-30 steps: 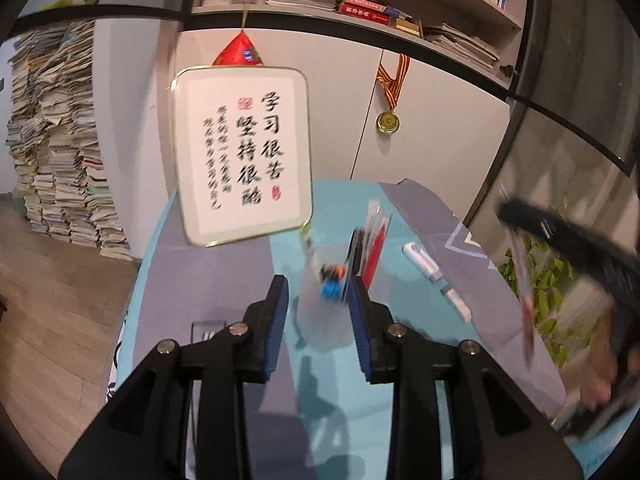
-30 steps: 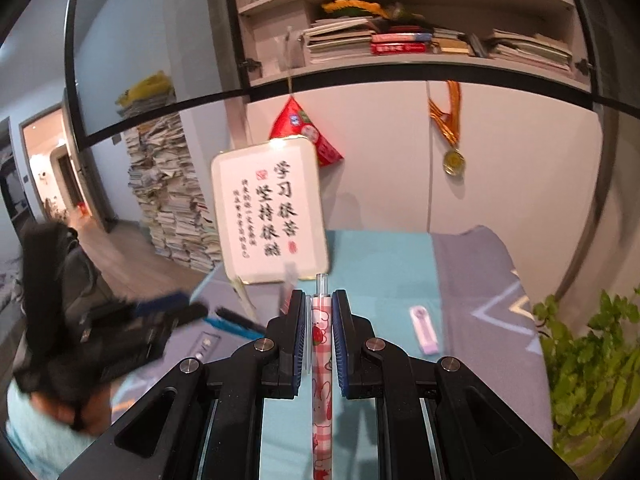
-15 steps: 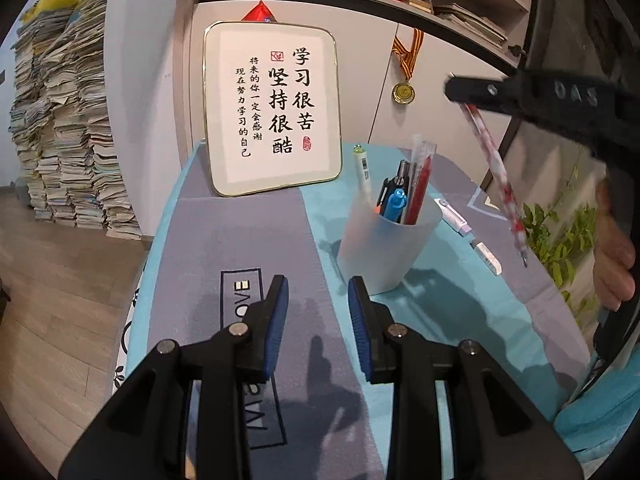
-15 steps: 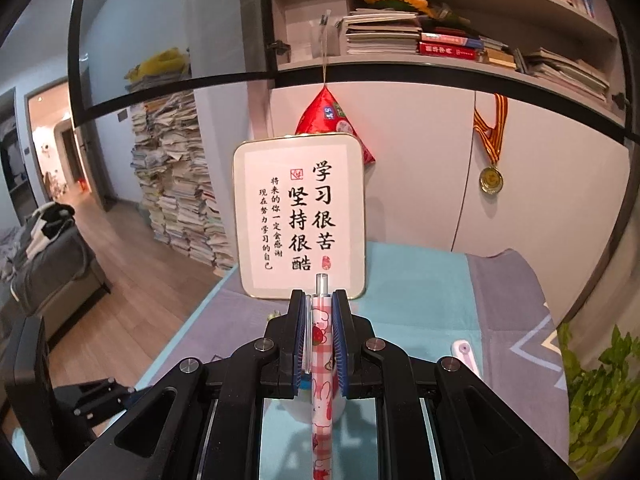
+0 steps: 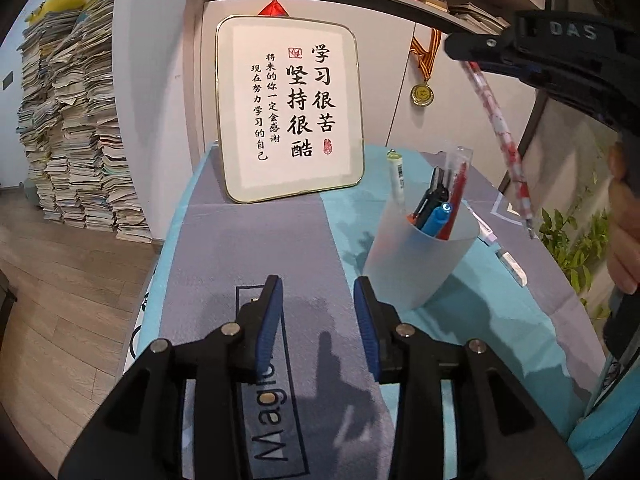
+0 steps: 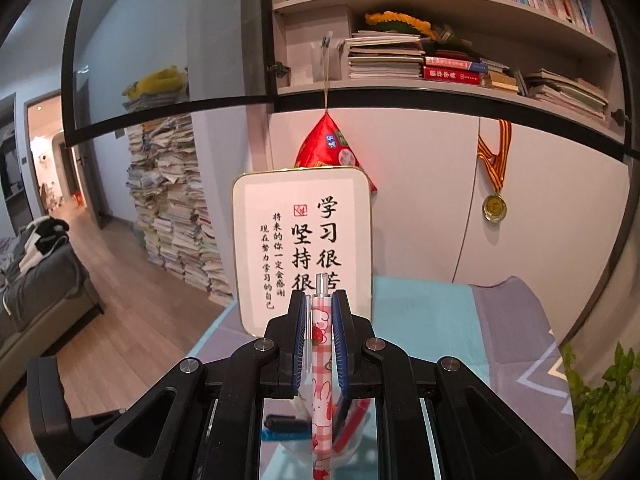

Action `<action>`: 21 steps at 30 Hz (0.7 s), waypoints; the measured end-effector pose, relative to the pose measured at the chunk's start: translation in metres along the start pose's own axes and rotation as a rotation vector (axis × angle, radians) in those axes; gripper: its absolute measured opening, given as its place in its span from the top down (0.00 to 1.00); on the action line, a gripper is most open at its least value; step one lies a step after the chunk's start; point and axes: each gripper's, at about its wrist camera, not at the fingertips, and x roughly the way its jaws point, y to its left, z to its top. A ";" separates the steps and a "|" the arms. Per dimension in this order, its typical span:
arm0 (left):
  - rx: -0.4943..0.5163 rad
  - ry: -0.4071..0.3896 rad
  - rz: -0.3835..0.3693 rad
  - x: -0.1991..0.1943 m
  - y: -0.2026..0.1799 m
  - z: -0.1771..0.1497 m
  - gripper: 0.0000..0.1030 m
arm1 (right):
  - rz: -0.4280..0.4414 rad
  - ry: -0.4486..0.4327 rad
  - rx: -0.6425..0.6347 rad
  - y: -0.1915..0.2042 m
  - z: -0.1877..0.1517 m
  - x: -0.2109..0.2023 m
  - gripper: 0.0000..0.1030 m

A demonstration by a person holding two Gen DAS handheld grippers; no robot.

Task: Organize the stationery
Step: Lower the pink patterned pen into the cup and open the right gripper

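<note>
A frosted pen cup point(image 5: 416, 256) stands on the table mat, holding several pens, among them a blue one point(image 5: 438, 218) and a red one point(image 5: 456, 196). My left gripper point(image 5: 318, 316) is open and empty, low over the mat, just left of and nearer than the cup. My right gripper point(image 6: 318, 320) is shut on a pink patterned pen point(image 6: 322, 368). In the left wrist view that pen point(image 5: 504, 136) hangs tip down, above and right of the cup. The cup shows partly below my right fingers point(image 6: 348, 420).
A framed calligraphy sign point(image 5: 290, 110) leans against the wall at the back of the table. A white pen point(image 5: 396, 172) lies behind the cup and another white item point(image 5: 510, 262) to its right. A green plant point(image 5: 576, 236) stands off the right edge.
My left gripper let go of the cup and drew back and to the left. My right gripper rose with the pink pen and came over the cup.
</note>
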 end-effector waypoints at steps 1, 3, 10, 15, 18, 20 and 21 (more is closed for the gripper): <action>-0.001 0.001 -0.001 0.001 0.001 0.001 0.66 | 0.001 -0.002 0.001 0.001 0.000 0.003 0.87; -0.009 0.000 0.004 0.002 0.002 0.002 0.66 | 0.007 -0.015 0.013 0.000 0.000 0.008 0.87; -0.056 -0.001 0.018 0.013 0.010 0.013 0.66 | -0.015 -0.008 0.065 -0.013 -0.005 0.033 0.87; -0.074 0.019 0.019 0.023 0.012 0.014 0.66 | -0.024 -0.003 0.082 -0.019 -0.010 0.042 0.87; -0.071 0.028 0.020 0.026 0.012 0.014 0.66 | -0.032 -0.001 0.083 -0.021 -0.013 0.047 0.87; -0.070 0.031 0.022 0.027 0.012 0.014 0.66 | -0.029 0.007 0.087 -0.022 -0.015 0.049 0.87; -0.071 0.031 0.022 0.027 0.013 0.014 0.65 | -0.026 0.012 0.090 -0.023 -0.017 0.050 0.87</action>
